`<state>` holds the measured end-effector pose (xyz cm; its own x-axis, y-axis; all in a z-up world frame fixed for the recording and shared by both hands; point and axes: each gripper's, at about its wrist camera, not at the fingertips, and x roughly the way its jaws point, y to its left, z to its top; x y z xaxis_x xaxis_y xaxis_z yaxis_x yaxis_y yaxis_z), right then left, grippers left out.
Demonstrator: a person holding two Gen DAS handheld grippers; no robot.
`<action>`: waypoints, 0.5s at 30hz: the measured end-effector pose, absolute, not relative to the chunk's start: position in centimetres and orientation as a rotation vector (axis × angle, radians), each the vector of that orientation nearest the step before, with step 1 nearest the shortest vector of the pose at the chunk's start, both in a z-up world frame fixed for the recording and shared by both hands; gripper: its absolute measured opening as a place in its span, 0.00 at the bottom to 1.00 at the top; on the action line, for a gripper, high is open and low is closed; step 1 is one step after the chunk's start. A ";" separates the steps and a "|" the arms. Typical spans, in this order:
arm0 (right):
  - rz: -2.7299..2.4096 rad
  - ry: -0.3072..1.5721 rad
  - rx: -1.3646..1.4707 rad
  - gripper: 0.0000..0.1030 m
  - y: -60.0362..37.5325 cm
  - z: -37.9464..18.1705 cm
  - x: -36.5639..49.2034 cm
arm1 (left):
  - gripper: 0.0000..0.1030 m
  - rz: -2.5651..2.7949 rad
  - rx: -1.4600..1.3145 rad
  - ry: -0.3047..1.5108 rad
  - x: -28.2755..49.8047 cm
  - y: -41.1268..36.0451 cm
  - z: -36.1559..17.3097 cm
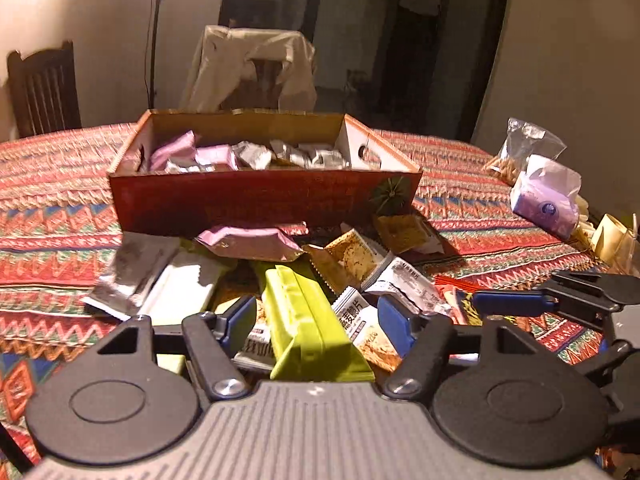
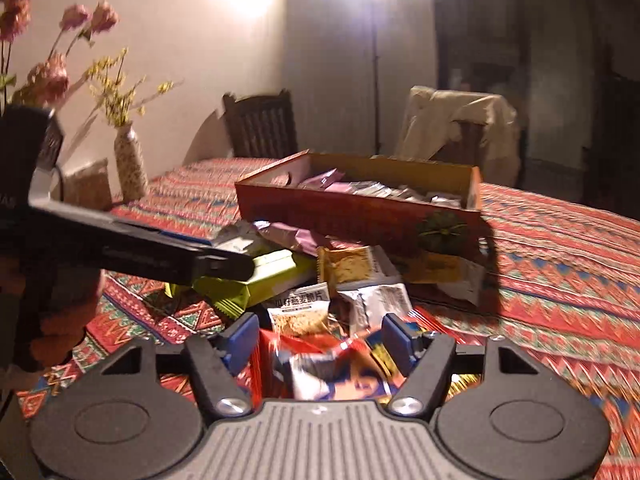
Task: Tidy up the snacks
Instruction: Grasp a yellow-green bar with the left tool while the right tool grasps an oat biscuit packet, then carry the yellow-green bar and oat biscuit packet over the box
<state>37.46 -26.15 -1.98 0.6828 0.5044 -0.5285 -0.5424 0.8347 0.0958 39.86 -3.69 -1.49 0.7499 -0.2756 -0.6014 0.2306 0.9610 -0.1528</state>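
Snacks piled loose in front of the red box (image 1: pixel 264 200), and both grippers are down among them

Left gripper (image 1: pixel 316 316) straddles the lime-green packet (image 1: pixel 304 320), jaws parted and both pads clear of it, so nothing gripped; right gripper (image 2: pixel 316 340) brackets a red-and-blue wrapper (image 2: pixel 320 364) the same way, pads apart, no clamp showing. Each looks lined up on its own packet so two can go at once, by my reading. Pink and silver packets (image 1: pixel 240 156) already sit in the box, just beyond the heap on the patterned tablecloth (image 1: pixel 52 208), a short carry away
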 end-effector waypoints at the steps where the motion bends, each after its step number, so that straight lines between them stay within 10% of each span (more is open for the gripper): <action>1: 0.603 0.594 -0.086 0.65 -25.4 -2.2 38.5 | 0.68 -0.279 -0.073 0.699 40.8 -3.8 -2.1; 8: 0.671 0.716 -0.090 0.54 -22.6 -4.1 42.8 | 0.39 -0.244 -0.052 0.708 41.7 -3.5 -3.0; 15: 0.627 0.714 -0.051 0.39 -22.7 -4.7 42.9 | 0.38 -0.222 -0.001 0.649 34.8 -2.5 -2.0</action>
<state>42.87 -22.74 -4.67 0.5814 0.5199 -0.6259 -0.5536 0.8165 0.1639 34.80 -2.48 -1.96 0.7738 -0.2053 -0.5992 0.2049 0.9763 -0.0700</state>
